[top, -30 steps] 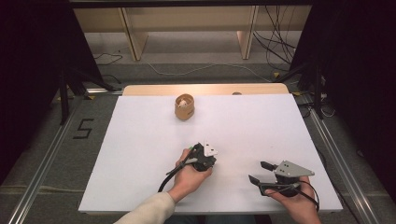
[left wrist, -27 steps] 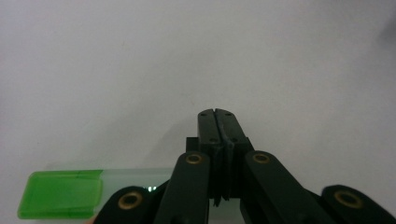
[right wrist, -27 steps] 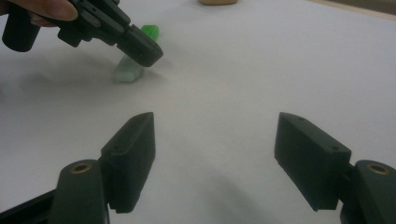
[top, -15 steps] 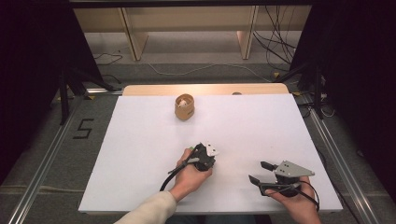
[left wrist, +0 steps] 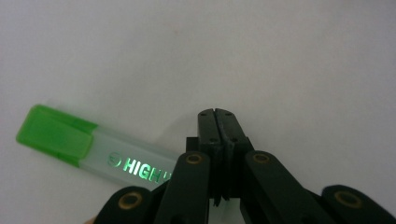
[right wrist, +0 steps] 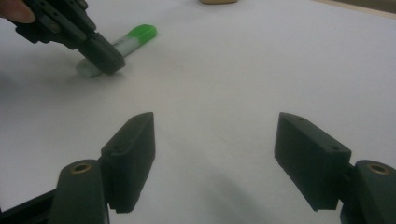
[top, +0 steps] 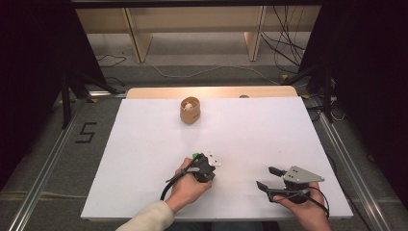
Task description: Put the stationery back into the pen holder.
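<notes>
Lying flat on the white table (top: 144, 159), the green-capped highlighter (left wrist: 93, 149) sits just beside the left gripper (left wrist: 217, 115), whose jaws are pressed together on nothing. Little has shifted over the last second. Right gripper (right wrist: 215, 154), well apart from the highlighter, gapes wide; wooden cup (top: 190, 110) far beyond.

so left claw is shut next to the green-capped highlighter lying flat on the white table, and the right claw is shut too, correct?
Not quite. The right claw is open: the right gripper view shows its two black jaws spread wide apart with bare white table between them. The rest holds: the left claw is shut, beside the green-capped translucent highlighter lying flat on the table.
</notes>
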